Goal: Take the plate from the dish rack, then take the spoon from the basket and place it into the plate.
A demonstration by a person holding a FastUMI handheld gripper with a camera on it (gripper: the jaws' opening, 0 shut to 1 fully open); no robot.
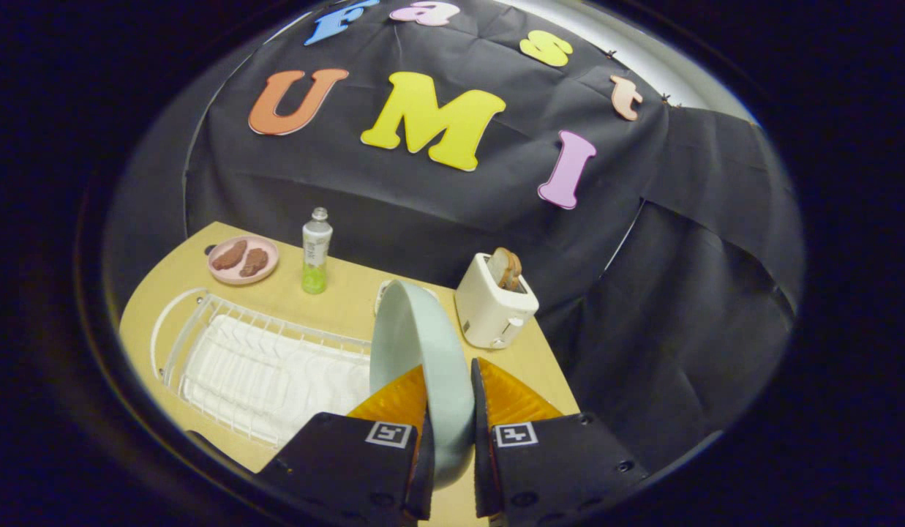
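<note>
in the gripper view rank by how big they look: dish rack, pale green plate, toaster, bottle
1. dish rack
2. pale green plate, held on edge between the fingers; its nearness inflates it
3. toaster
4. bottle

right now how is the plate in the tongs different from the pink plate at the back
The pale green plate stands on edge, clamped between both fingers of the tongs; the pink plate lies flat on the table beyond the dish rack, beside a bottle. The green one is empty; the pink one carries two brown food pieces. Both are round.
</note>
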